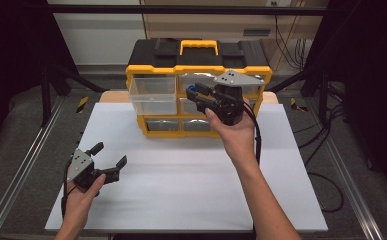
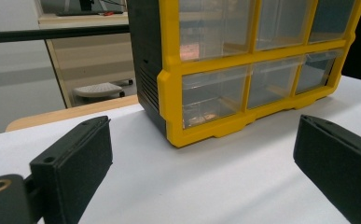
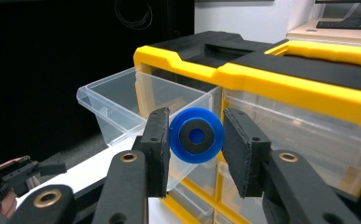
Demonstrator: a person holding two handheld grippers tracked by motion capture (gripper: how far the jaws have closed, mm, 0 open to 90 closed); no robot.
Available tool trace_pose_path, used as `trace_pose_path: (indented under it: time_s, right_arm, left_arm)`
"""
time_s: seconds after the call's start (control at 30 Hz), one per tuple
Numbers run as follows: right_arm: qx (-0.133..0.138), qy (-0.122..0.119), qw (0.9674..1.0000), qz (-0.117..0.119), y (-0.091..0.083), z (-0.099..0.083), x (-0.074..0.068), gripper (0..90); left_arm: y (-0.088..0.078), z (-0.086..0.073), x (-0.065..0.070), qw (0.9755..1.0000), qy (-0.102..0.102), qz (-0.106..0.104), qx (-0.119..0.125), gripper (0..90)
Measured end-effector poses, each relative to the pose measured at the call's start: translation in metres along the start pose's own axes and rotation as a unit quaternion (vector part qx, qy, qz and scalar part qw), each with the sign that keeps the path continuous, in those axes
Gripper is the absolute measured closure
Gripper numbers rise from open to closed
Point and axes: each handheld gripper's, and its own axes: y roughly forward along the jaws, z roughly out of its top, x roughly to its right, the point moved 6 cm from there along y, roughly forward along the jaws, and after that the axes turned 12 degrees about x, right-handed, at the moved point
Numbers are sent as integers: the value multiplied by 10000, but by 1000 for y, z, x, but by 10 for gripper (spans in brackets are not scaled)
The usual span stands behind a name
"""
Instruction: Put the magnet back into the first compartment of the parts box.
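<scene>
— Right gripper (image 1: 197, 98)?
— Raised in front of the yellow-and-black drawer organizer (image 1: 199, 62), jaws pointing left across its upper row, clamped on a blue wheel (image 3: 196, 135) with a black hub. Held just beside the pulled-out clear drawer (image 1: 152, 95), near its right wall.
— Left gripper (image 1: 110, 156)?
— Rested low on the white board (image 1: 181, 175), near its front-left corner, jaws spread wide, nothing between them. Aimed toward the organizer's lower-left corner.
— Room to move?
— Plenty of bare board between the hands. Well apart from each other. Drawer's open top free above its rim.
</scene>
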Motion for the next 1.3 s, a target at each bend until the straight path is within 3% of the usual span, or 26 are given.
trace_pose_path:
  time_s: [0.47, 0.77, 1.0, 1.3]
  right_arm:
    - [143, -73, 9998, 76, 16, 26, -6, 628]
    - [131, -78, 9998, 115, 22, 28, -10, 628]
    - [221, 85, 9996, 120, 24, 32, -9, 628]
    - [261, 42, 9994, 213, 34, 40, -13, 629]
  left_arm:
    - [-1, 0, 0, 10000, 11, 10, -7, 41]
    - [-1, 1, 0, 10000, 47, -14, -10, 41]
    - [-1, 0, 1, 10000, 47, -16, -18, 41]
    - [1, 0, 4, 9999, 77, -63, -39, 41]
